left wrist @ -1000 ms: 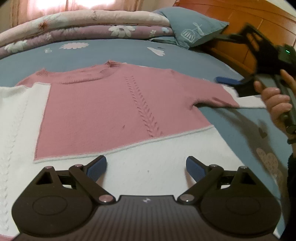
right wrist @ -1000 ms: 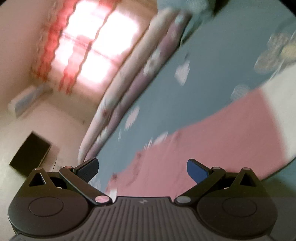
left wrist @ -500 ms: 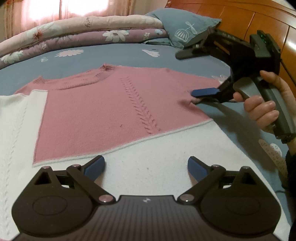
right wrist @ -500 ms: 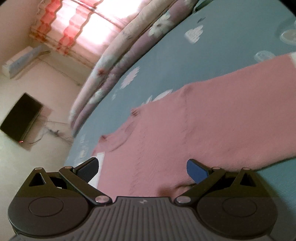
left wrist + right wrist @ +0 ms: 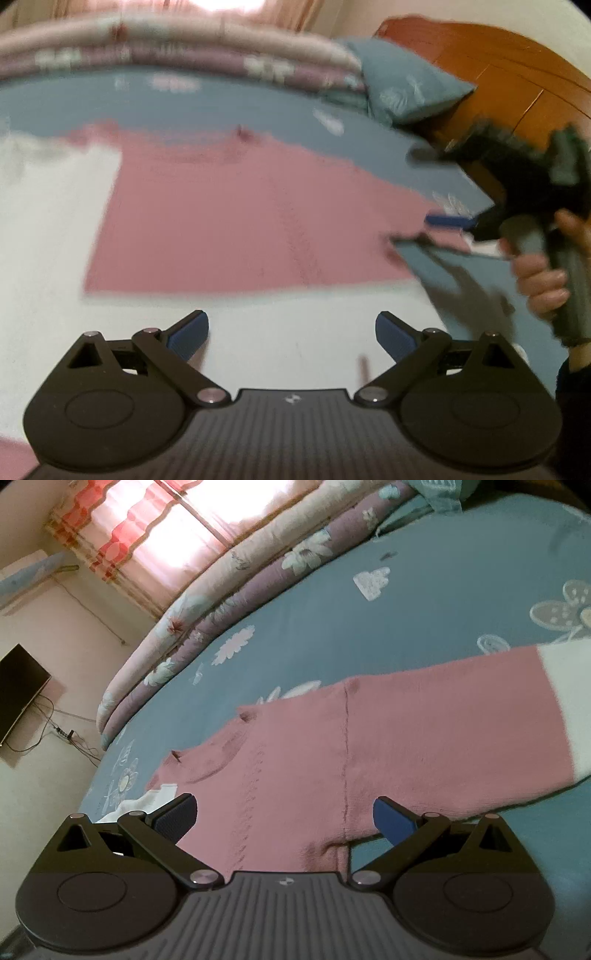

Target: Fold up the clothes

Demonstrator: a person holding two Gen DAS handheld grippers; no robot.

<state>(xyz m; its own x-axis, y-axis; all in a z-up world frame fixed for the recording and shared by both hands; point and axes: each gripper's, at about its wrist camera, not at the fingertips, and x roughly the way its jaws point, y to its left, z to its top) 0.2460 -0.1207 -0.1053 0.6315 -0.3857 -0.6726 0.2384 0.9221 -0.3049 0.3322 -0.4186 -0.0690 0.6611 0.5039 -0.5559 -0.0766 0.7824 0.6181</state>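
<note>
Seeing pink-and-white sweater [image 5: 424, 738] flat on blue sheet [image 5: 424, 609] | neckline toward quilt [image 5: 229, 590] — sleeves crosswise | left gripper [image 5: 291, 332] wide | right gripper [image 5: 284, 814] wide — both empty

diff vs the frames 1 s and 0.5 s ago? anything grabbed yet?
The right gripper has come down from beside the cuff to the sweater's armpit, open around the sleeve's base, not shut on it. The left wrist view has tilted up and blurred, so the left gripper is moving; it is open over the white hem. Nothing grabbed. Sweater lies flat on the bed, as before.
</note>
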